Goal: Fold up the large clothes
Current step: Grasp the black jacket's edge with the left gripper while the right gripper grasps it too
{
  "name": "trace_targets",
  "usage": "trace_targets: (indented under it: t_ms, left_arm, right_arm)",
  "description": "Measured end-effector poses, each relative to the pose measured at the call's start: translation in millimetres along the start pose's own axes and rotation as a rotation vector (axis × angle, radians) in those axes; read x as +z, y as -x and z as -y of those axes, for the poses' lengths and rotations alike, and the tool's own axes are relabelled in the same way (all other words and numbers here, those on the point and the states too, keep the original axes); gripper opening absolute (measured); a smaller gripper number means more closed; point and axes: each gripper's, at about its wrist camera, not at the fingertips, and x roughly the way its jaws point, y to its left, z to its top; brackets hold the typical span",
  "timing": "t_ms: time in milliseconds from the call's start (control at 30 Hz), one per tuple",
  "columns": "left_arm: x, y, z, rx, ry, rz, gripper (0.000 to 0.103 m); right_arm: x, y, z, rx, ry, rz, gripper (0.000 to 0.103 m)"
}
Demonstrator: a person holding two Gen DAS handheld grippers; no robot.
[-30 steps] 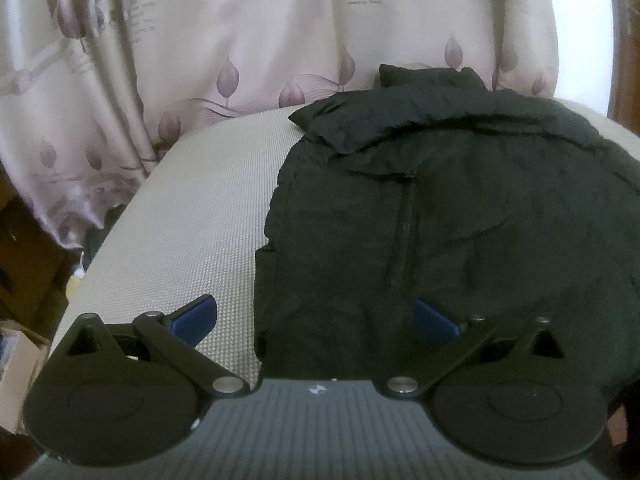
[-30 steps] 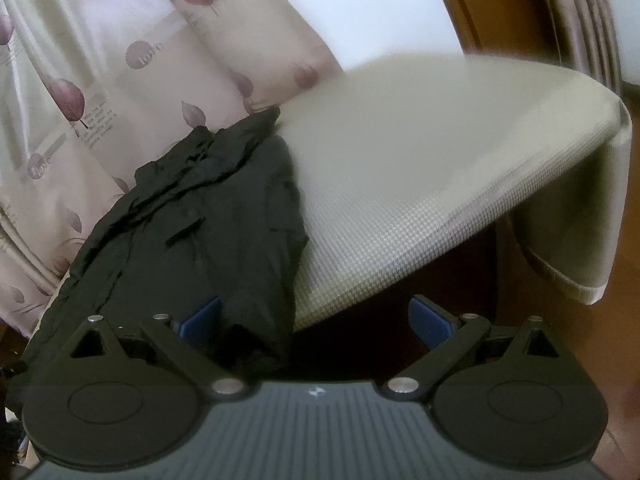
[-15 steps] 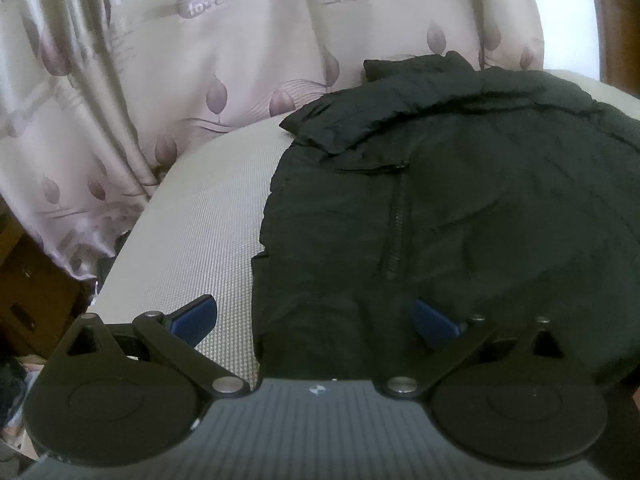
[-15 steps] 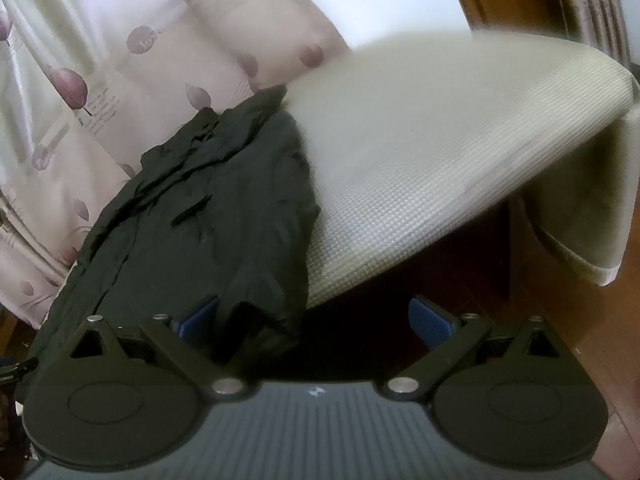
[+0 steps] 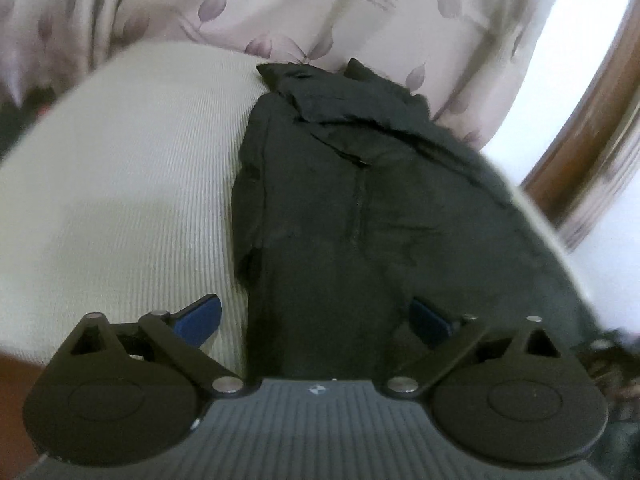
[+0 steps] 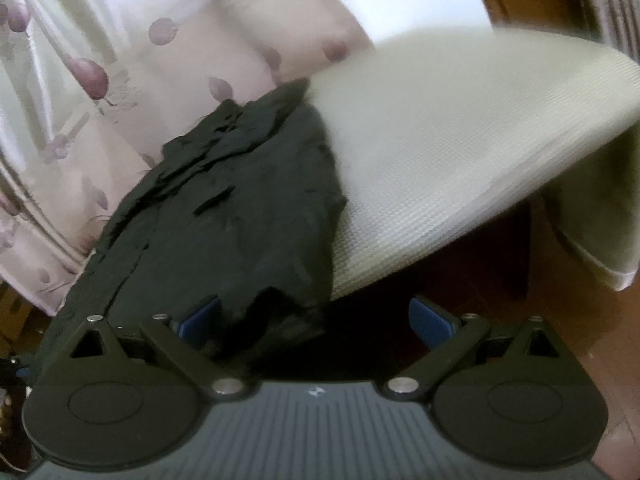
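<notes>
- Black crinkled zip-front jacket (image 5: 360, 208) lay flat on a pale woven-cloth-covered table (image 5: 120, 184), collar toward the leaf-print curtain (image 5: 200, 8).
- Left gripper (image 5: 316, 320) hovered over the jacket's near hem, jaws wide but just closing slightly; one blue pad above the cloth cover, the other above the jacket, neither pressing.
- Right gripper (image 6: 316, 316) stood wide apart at the jacket's (image 6: 224, 216) near corner, a hanging fold just beside its left pad, not gripped.
</notes>
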Motion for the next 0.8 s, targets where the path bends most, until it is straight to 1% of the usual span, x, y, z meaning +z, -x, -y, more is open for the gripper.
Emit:
trace_targets:
  t_ms: [67,100,167,200,267,300,333,367,400,433,467,500,567,600,633,667,700,733,800]
  left_arm:
    - [-4.7,-3.1,-7.7,-0.078,0.055,-0.026,0.093]
    - [-6.9,-5.9,-8.4,-0.117,0.065,-0.039,0.093]
    - [-10.0,-10.8,-4.3,-0.157,0.047,-0.049,0.091]
    - [-10.8,-13.2,-2.4,-0.168,0.033,-0.048,0.088]
    - [-12.3,-16.4,1.2,-0.188,0.023,-0.034,0.077]
    - [-12.3,-18.1,2.1,-0.193,0.026,-0.025,0.065]
    - [-11.9,-19.8,2.1,-0.19,0.034,-0.016,0.049]
    - [-12.0,-21.1,-0.5,-0.186,0.046,-0.01,0.043]
    - [-11.8,-22.9,-2.9,-0.187,0.071,-0.007,0.036]
    - [-11.9,-24.5,-5.3,-0.193,0.093,-0.006,0.034]
    - [-11.9,-23.9,-7.2,-0.195,0.104,-0.005,0.034]
    - [-12.9,-24.4,-7.3,-0.197,0.108,-0.005,0.034]
    - [-13.9,-22.7,-6.4,-0.199,0.099,-0.005,0.034]
    - [-13.2,-22.3,-6.3,-0.199,0.099,-0.006,0.039]
    - [-11.9,-22.3,-7.5,-0.207,0.107,-0.009,0.049]
    - [-11.0,-22.9,-9.6,-0.236,0.127,-0.013,0.057]
    - [-10.0,-23.5,-10.8,-0.266,0.142,-0.017,0.074]
    - [-9.5,-23.9,-8.7,-0.282,0.139,-0.019,0.085]
    - [-9.3,-25.4,2.8,-0.268,0.08,-0.024,0.088]
  right_arm:
    - [-2.5,-1.8,-1.1,0.018,0.0,-0.002,0.101]
    - [-3.8,-2.9,-1.5,0.029,-0.001,-0.005,0.1]
    - [-5.7,-4.7,-1.7,0.043,-0.003,-0.01,0.1]
    - [-6.3,-5.2,-1.5,0.047,-0.005,-0.009,0.1]
    - [-6.4,-5.4,-0.6,0.068,-0.009,-0.008,0.1]
    - [-6.2,-4.0,0.9,0.08,-0.013,0.003,0.099]
    - [-6.2,-2.0,2.3,0.084,-0.017,0.011,0.099]
    - [-5.7,-0.7,4.3,0.088,-0.022,0.016,0.098]
    - [-5.4,0.3,5.9,0.093,-0.028,0.018,0.092]
    - [-5.0,1.1,8.0,0.099,-0.036,0.018,0.083]
    - [-4.8,1.7,9.8,0.105,-0.047,0.018,0.076]
    - [-5.2,2.3,12.5,0.114,-0.059,0.02,0.066]
    - [-4.9,2.5,17.7,0.129,-0.092,0.025,0.064]
    - [-4.6,2.9,19.5,0.137,-0.102,0.029,0.065]
    - [-4.4,3.1,21.5,0.142,-0.117,0.032,0.066]
    - [-4.1,2.7,24.7,0.139,-0.142,0.036,0.07]
    - [-3.7,2.3,29.2,0.135,-0.179,0.041,0.085]
    - [-3.5,2.5,34.5,0.128,-0.225,0.053,0.098]
    - [-3.9,5.0,45.7,0.148,-0.31,0.082,0.1]
